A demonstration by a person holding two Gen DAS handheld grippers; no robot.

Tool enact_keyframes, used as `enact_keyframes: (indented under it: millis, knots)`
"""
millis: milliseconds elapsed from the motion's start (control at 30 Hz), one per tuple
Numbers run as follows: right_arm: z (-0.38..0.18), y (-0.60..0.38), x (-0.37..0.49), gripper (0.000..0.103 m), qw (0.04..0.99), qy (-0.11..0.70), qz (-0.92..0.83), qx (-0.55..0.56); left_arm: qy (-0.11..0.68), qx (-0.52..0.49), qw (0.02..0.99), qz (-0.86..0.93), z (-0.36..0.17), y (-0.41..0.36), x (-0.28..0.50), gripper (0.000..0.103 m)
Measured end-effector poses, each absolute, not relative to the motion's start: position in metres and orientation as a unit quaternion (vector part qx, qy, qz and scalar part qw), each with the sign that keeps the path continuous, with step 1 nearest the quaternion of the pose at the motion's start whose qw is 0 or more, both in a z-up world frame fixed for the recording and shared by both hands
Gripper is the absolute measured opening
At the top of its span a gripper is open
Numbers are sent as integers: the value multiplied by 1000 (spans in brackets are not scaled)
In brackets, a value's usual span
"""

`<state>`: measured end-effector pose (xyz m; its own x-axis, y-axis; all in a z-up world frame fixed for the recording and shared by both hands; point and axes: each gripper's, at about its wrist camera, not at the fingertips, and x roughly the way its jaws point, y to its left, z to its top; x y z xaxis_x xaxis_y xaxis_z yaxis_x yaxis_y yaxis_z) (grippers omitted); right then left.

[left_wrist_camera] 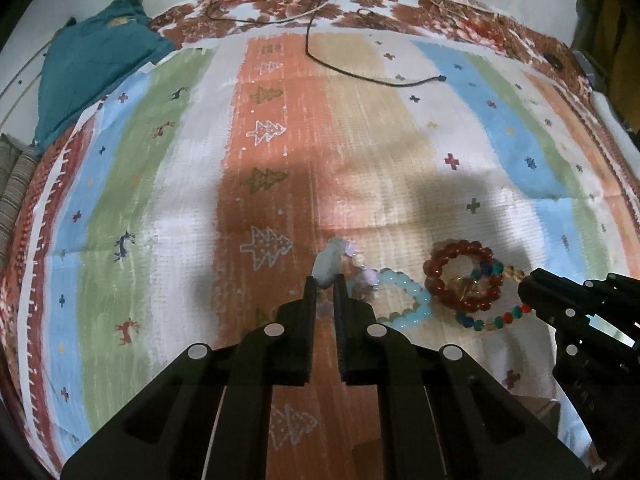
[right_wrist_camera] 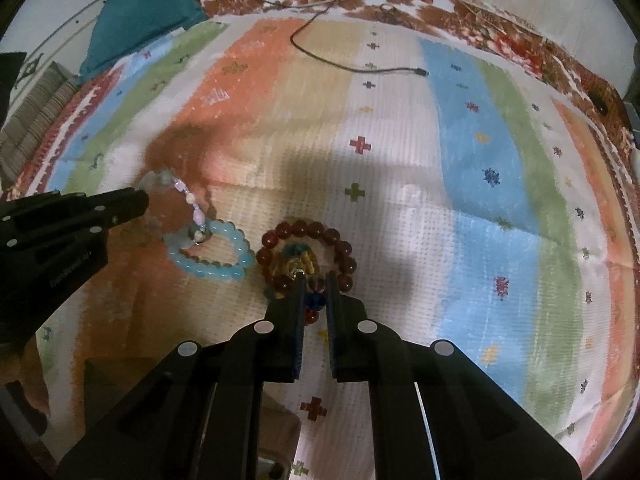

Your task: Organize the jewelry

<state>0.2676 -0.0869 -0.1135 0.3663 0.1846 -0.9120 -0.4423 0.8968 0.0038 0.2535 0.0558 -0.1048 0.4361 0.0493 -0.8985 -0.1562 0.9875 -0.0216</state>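
In the left wrist view my left gripper [left_wrist_camera: 325, 285] is shut on a pale pastel bead bracelet [left_wrist_camera: 327, 268], which trails right over the striped cloth. Next to it lies a light blue bead bracelet [left_wrist_camera: 406, 300], then a dark red bead bracelet [left_wrist_camera: 436, 264] overlapping a multicoloured bead bracelet [left_wrist_camera: 494, 320]. My right gripper [left_wrist_camera: 530, 286] reaches in from the right at that multicoloured one. In the right wrist view my right gripper [right_wrist_camera: 316, 282] is shut on the multicoloured bracelet [right_wrist_camera: 316, 300], just below the red bracelet [right_wrist_camera: 344, 250]. Further left lie the blue bracelet [right_wrist_camera: 212, 270], the pastel bracelet [right_wrist_camera: 188, 196] and my left gripper [right_wrist_camera: 138, 200].
A striped, patterned cloth [left_wrist_camera: 280, 160] covers the surface. A black cable [left_wrist_camera: 360, 74] lies across its far part. A teal fabric bundle [left_wrist_camera: 92, 60] sits at the far left corner, with a striped cushion [right_wrist_camera: 36, 108] beside it.
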Motion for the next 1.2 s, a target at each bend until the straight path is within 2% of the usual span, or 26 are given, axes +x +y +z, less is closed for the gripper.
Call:
enact_keyframes:
  millis: [1200]
  knots:
    - [-56, -99, 225, 10, 859, 459, 206, -94, 470, -82, 878, 41, -36, 45, 192, 8]
